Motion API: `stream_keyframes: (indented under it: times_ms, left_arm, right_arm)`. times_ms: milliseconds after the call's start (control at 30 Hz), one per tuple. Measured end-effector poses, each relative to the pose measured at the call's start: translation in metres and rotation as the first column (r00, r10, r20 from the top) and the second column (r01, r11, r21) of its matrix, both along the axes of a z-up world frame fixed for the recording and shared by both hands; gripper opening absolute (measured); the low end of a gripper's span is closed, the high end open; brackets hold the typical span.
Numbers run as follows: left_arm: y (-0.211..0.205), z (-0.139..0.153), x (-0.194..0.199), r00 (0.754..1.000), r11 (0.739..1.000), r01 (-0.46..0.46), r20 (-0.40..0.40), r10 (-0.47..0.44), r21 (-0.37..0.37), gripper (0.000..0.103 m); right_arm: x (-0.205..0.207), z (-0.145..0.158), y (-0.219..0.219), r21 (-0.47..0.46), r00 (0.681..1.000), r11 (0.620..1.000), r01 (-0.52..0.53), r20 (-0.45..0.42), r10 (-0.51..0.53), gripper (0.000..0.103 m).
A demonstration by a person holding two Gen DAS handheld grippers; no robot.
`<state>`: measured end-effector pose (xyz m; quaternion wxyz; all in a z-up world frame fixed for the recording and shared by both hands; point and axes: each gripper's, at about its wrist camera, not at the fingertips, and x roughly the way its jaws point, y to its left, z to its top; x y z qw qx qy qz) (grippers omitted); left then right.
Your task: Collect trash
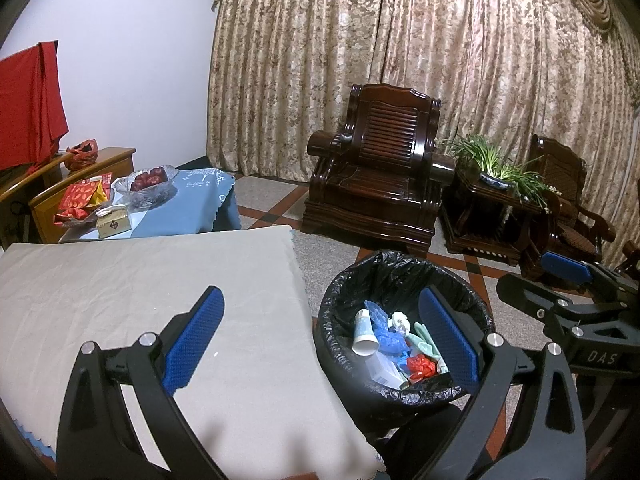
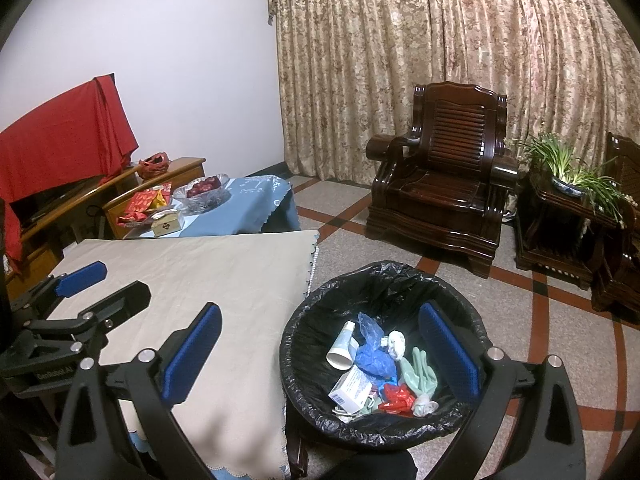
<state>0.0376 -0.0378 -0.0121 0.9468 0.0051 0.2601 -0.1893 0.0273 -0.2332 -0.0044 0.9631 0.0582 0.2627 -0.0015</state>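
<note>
Hovering: both grippers (image 1: 320, 336) (image 2: 318, 350) wide, empty; trash (image 2: 376, 364) in bin (image 2: 304, 320), light, crumply; pinch mid-body.

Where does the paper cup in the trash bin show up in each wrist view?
Left wrist: the paper cup lies in the bin, lower centre-right, mouth toward the camera.
Right wrist: the paper cup lies at the left of the pile, lower centre.
Shared landmark: the blue plastic bag just right of it.
</note>
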Motion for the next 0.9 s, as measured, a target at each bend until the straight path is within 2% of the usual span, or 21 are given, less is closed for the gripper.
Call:
stream_keyframes:
  times_ms: [900]
  left_arm:
    - [-0.0003,0.0011,-0.0017,1.000,1.000,0.000,-0.001,0.000,0.002,0.095]
  right_arm:
    - [-0.0021,-0.0085,0.0025,0.006,1.000,1.000,0.000,-0.009,0.000,0.097]
